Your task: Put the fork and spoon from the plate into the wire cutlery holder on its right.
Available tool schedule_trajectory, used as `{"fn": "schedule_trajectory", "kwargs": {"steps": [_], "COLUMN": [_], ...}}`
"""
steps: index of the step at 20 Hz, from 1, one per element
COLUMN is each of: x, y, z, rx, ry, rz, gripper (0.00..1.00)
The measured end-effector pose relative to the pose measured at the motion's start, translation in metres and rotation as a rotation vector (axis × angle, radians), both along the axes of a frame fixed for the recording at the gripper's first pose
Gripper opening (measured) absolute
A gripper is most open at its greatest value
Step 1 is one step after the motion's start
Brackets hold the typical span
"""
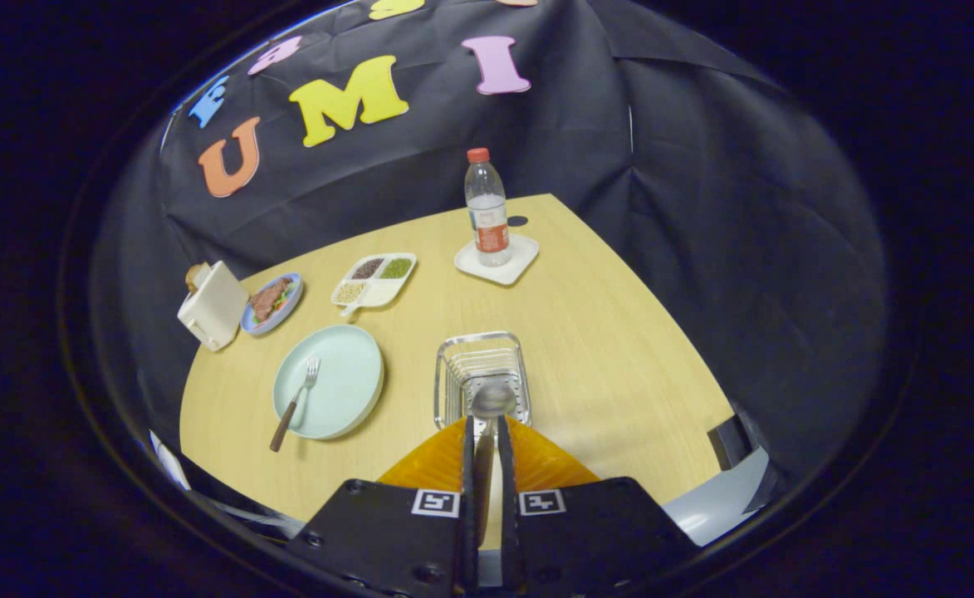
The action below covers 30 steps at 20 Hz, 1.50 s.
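My gripper is clenched on the spoon, its bowl over the wire cutlery holder, seemingly above it. The fork lies on the plate to my left.

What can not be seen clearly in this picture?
- Spoon: handle hidden between the fingers of the gripper; only the bowl shows, above the wire holder.
- Wire holder: near end covered by the fingers.
- Divided tray: contents too small to identify.
- Fork on the plate: tines too small to count.
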<state>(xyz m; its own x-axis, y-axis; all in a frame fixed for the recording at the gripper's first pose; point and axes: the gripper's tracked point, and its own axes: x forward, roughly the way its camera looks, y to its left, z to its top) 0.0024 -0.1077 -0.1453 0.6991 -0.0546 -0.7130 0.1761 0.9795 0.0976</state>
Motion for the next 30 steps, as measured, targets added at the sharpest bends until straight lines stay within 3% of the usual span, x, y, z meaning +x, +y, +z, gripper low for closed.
{"fn": "schedule_trajectory", "kwargs": {"steps": [2, 5, 10, 15, 17, 20, 30], "x": [0.003, 0.001, -0.007, -0.022, -0.025, -0.024, 0.014], "y": [0.001, 0.002, 0.012, 0.022, 0.034, 0.062, 0.156], "z": [0.010, 0.033, 0.071, 0.083, 0.086, 0.095, 0.076], "rx": [-0.017, -0.020, -0.048, -0.091, -0.090, -0.123, -0.273], "ry": [-0.050, -0.137, -0.302, -0.373, -0.400, -0.438, -0.421], "rz": [0.001, -0.019, -0.046, -0.135, -0.159, -0.129, 0.009], "gripper": [0.26, 0.35, 0.63, 0.86, 0.90, 0.95, 0.95]}}
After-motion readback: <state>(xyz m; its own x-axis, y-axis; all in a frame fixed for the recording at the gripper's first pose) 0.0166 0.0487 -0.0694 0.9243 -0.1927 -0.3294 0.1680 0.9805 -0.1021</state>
